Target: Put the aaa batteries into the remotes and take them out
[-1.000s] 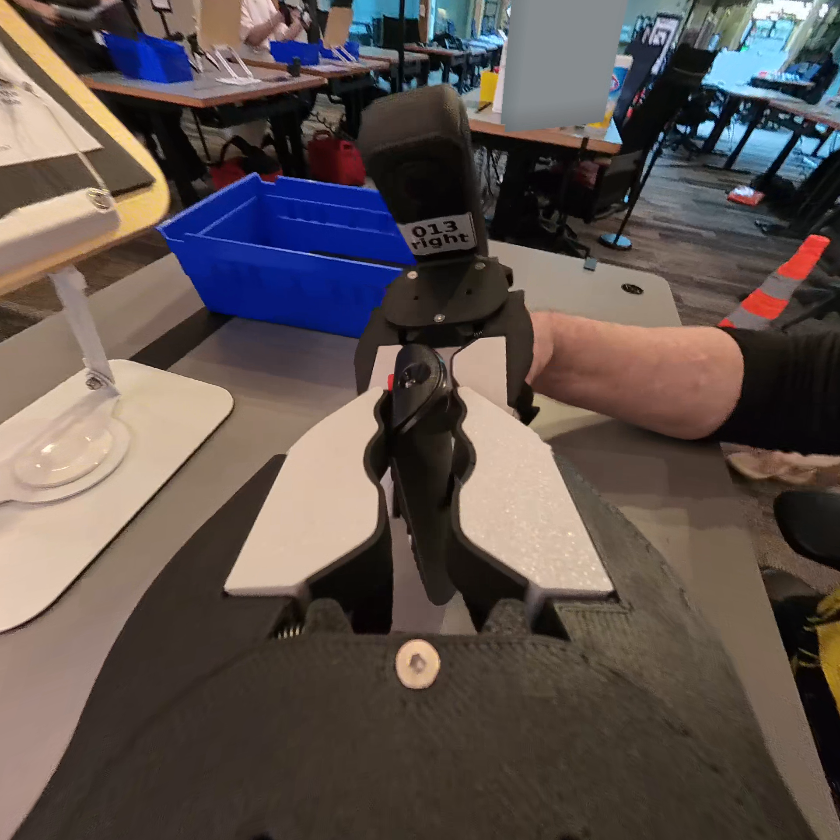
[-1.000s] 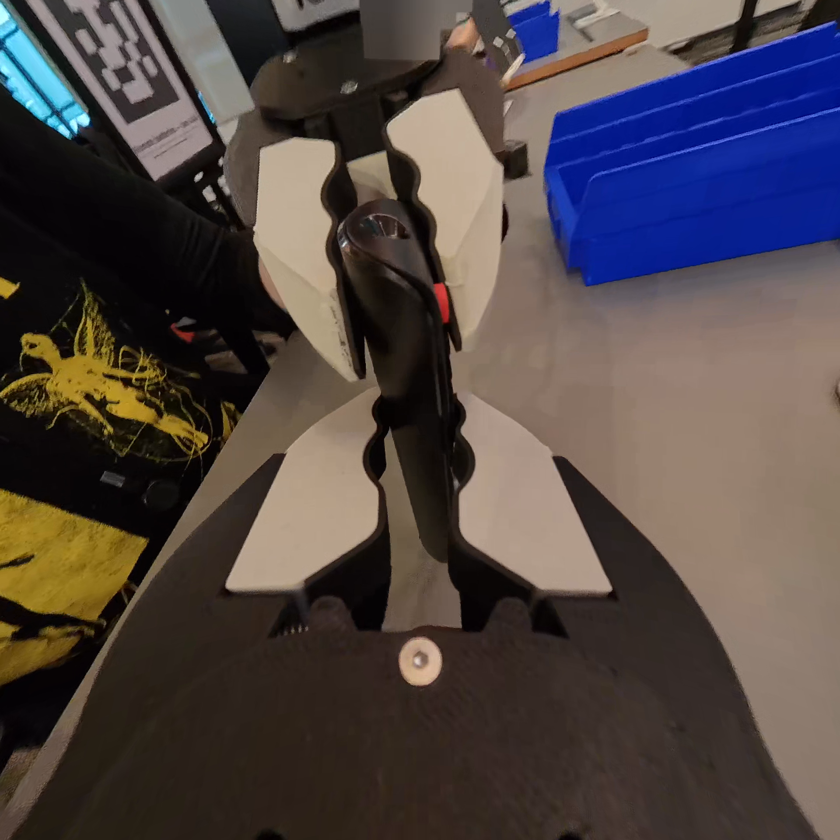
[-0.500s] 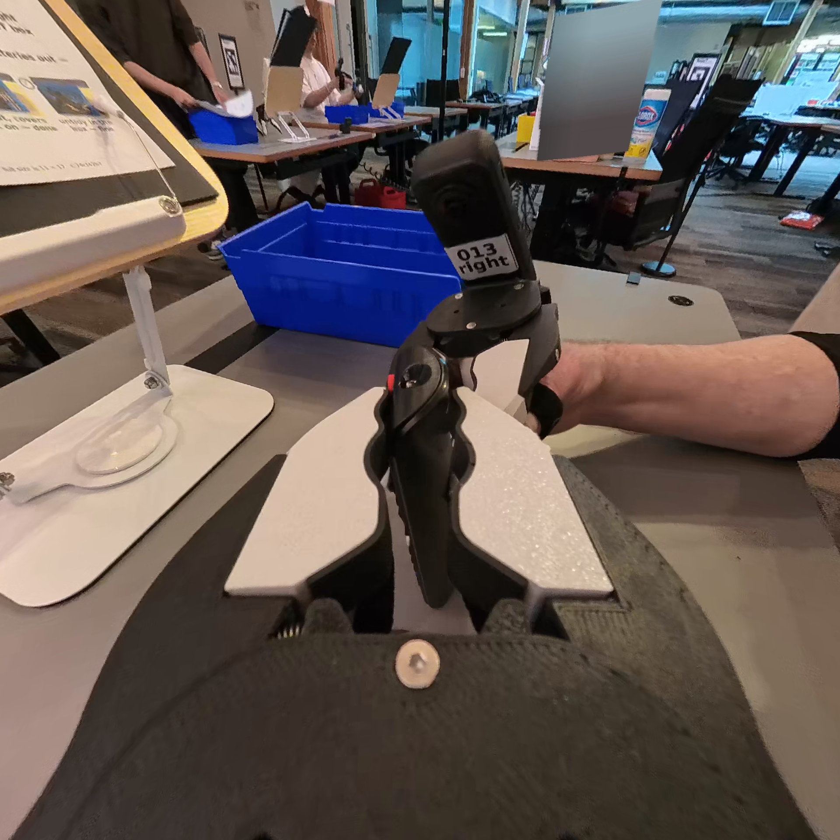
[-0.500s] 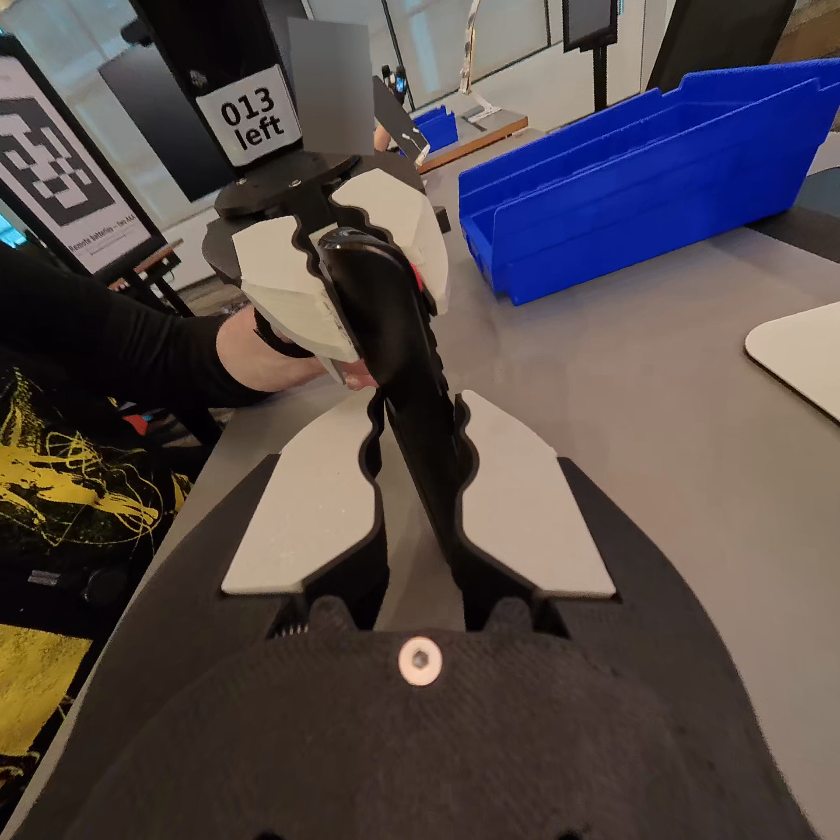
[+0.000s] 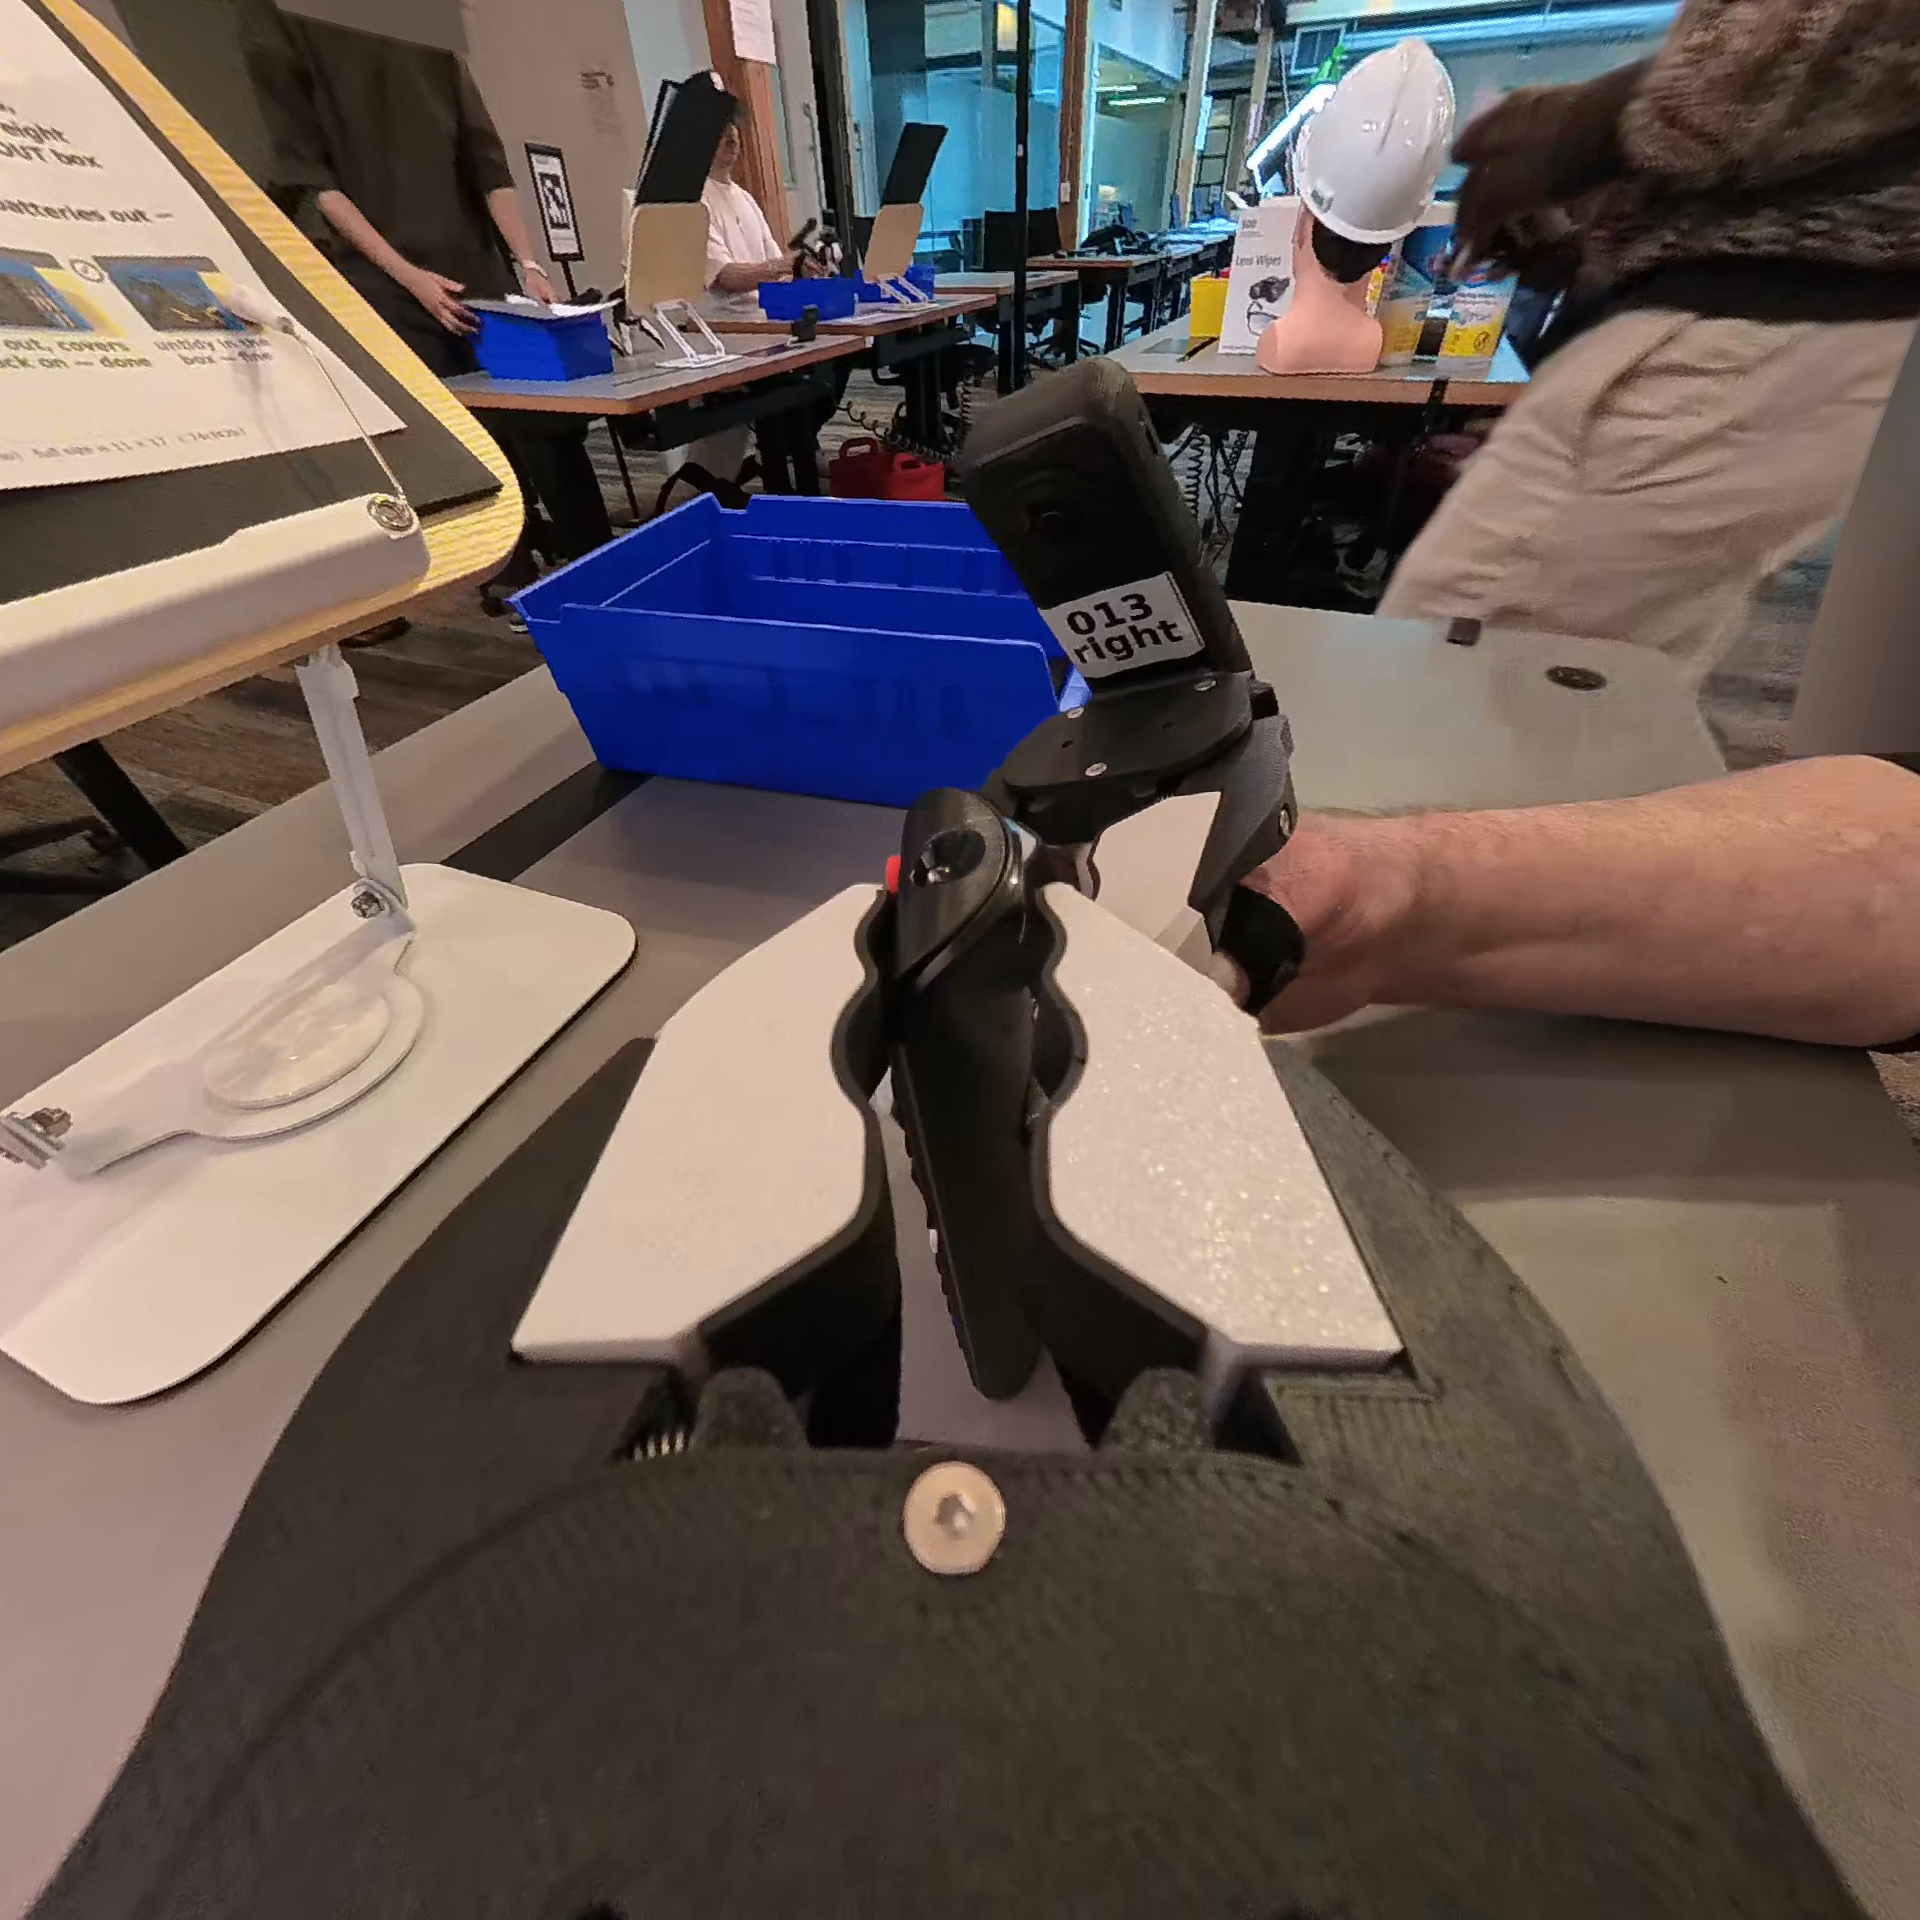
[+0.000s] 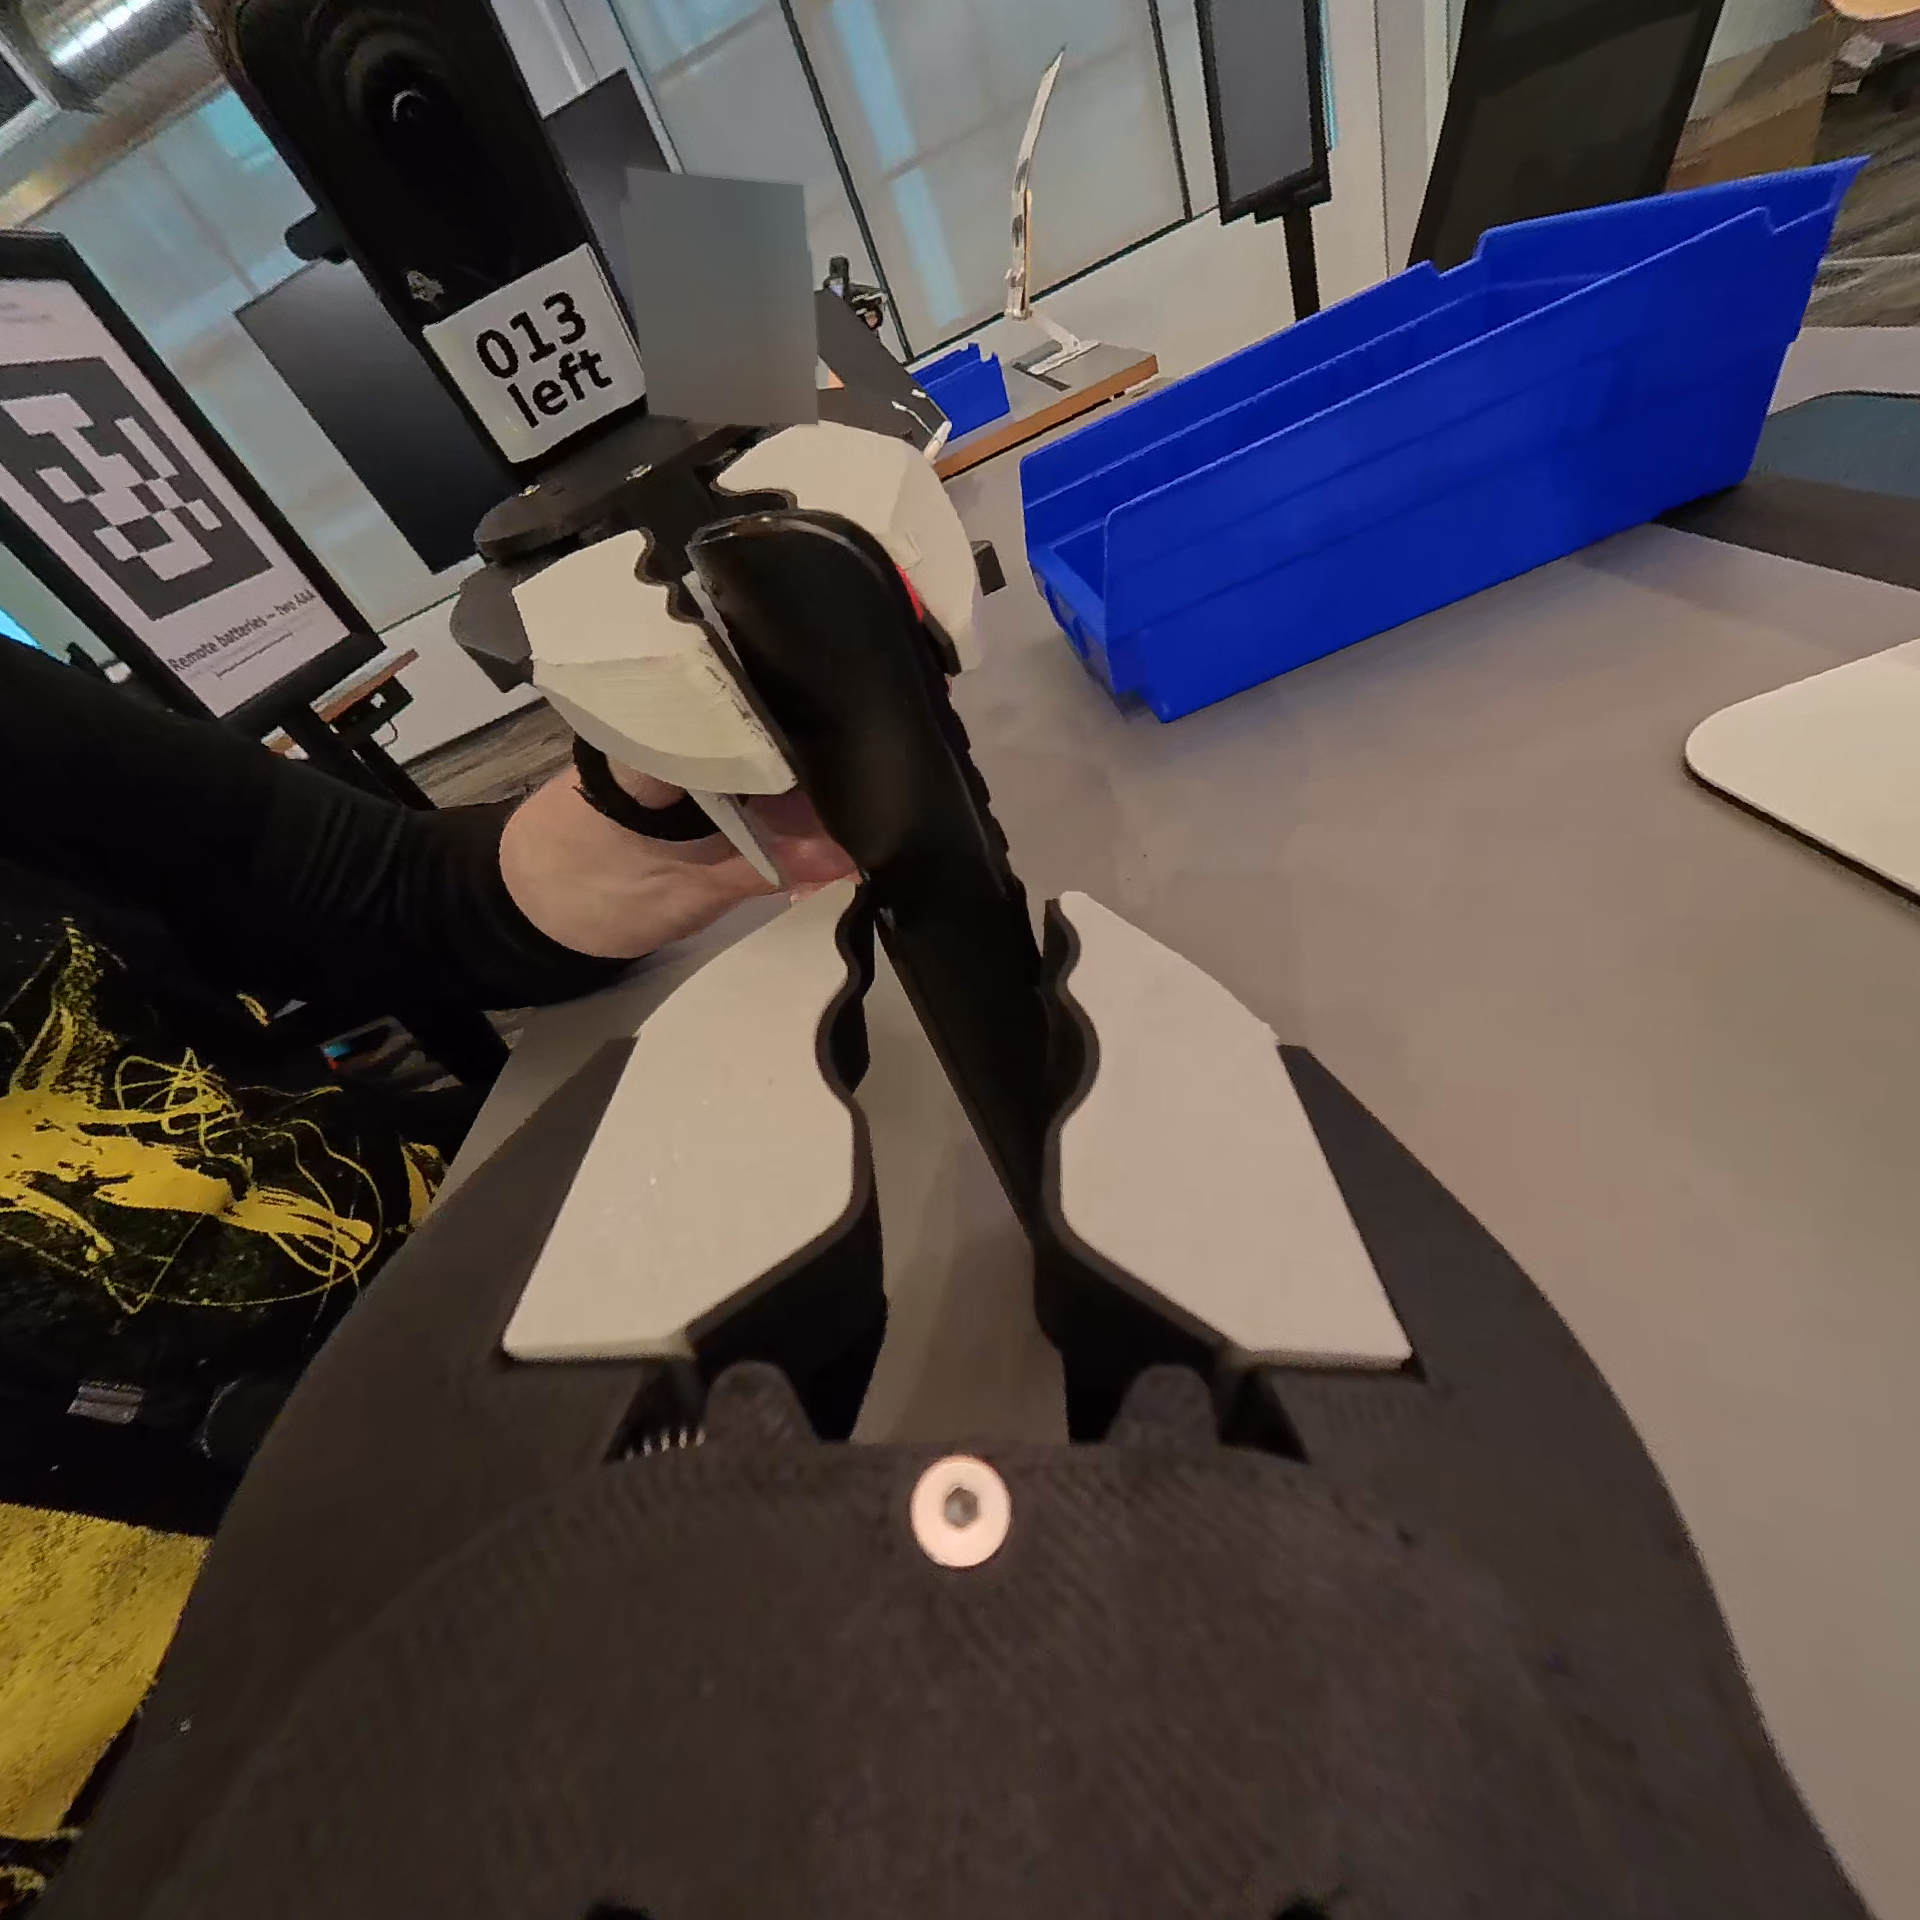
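One black remote (image 5: 966,1143) with a red button is held on edge above the grey table (image 5: 1662,1299) by both grippers, which face each other. My left gripper (image 5: 956,935) is shut on one end. My right gripper (image 6: 951,914) is shut on the other end of the remote (image 6: 935,987), which leans to the left between its fingers. The right gripper also shows in the left wrist view (image 5: 1132,842), with a hand behind it. The left gripper also shows in the right wrist view (image 6: 790,665). I see no batteries.
A blue bin (image 5: 790,686) stands on the table behind the grippers and also shows in the right wrist view (image 6: 1403,468). A white stand base (image 5: 260,1091) carries a tilted instruction board (image 5: 156,364) at the left. A person in a beige coat (image 5: 1662,468) stands beyond the table's far edge. Left tips to right tips: about 5 centimeters.
Both grippers have kept hold of the remote and have tilted upward together. The remote now leans more to the left in the right wrist view. A person in a beige coat has come into view.
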Action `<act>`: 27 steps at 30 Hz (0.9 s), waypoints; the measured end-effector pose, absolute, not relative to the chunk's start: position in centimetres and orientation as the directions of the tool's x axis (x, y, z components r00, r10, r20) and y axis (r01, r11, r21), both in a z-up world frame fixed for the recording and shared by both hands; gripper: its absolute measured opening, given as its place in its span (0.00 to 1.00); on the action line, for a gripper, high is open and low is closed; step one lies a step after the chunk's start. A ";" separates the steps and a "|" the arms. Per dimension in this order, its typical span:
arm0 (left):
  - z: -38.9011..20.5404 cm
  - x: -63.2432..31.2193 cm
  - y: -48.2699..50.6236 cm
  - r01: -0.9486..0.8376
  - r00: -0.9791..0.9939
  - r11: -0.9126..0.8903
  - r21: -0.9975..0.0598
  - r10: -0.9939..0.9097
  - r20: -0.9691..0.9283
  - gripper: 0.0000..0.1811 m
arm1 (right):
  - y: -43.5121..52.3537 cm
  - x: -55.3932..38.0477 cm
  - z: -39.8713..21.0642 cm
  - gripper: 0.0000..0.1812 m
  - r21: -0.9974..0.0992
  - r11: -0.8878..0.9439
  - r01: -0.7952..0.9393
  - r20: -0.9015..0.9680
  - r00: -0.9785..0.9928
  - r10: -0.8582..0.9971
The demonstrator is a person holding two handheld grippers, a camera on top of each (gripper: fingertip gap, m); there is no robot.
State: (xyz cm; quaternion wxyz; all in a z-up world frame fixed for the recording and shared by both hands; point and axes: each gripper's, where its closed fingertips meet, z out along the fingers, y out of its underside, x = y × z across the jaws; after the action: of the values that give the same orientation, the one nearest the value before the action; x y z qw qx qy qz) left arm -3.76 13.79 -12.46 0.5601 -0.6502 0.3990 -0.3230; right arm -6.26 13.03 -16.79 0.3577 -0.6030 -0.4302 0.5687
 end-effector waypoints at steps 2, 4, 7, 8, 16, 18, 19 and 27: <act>-12.5 -3.8 13.9 -0.147 0.475 -0.063 -0.987 -0.880 -0.015 0.13 | 13.1 -6.3 -16.8 0.16 -0.920 -0.376 0.109 -0.379 -0.010 0.925; -12.5 -3.8 13.9 -0.145 0.474 -0.062 -0.988 -0.880 -0.014 0.13 | 13.1 -6.3 -16.8 0.16 -0.919 -0.380 0.099 -0.383 -0.008 0.924; -12.5 -3.7 13.8 -0.139 0.477 -0.061 -0.988 -0.879 -0.013 0.13 | 13.1 -6.3 -16.7 0.16 -0.920 -0.382 0.090 -0.384 -0.010 0.923; -12.5 -3.8 13.8 -0.136 0.474 -0.064 -0.989 -0.881 -0.009 0.13 | 13.1 -6.3 -16.7 0.16 -0.922 -0.376 0.091 -0.378 -0.009 0.926; -12.5 -4.2 14.1 -0.109 0.489 -0.088 -0.990 -0.872 0.024 0.14 | 13.1 -6.5 -17.0 0.16 -0.909 -0.390 0.148 -0.390 0.030 0.920; -12.5 -4.2 14.2 -0.101 0.491 -0.098 -0.990 -0.871 0.036 0.14 | 13.1 -6.5 -17.0 0.16 -0.898 -0.410 0.160 -0.410 0.035 0.912; -12.5 -4.2 14.2 -0.096 0.489 -0.100 -0.990 -0.871 0.041 0.14 | 13.1 -6.4 -17.1 0.16 -0.895 -0.413 0.168 -0.412 0.040 0.910; -12.5 -4.2 14.2 -0.103 0.491 -0.097 -0.990 -0.871 0.034 0.14 | 13.1 -6.4 -17.3 0.17 -0.887 -0.408 0.218 -0.407 0.050 0.912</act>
State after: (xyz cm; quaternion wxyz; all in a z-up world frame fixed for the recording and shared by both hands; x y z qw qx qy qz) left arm -4.21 14.22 -12.52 0.5605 -0.6566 0.3708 -0.3424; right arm -6.41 13.07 -17.33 0.3252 -0.6474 -0.4364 0.5336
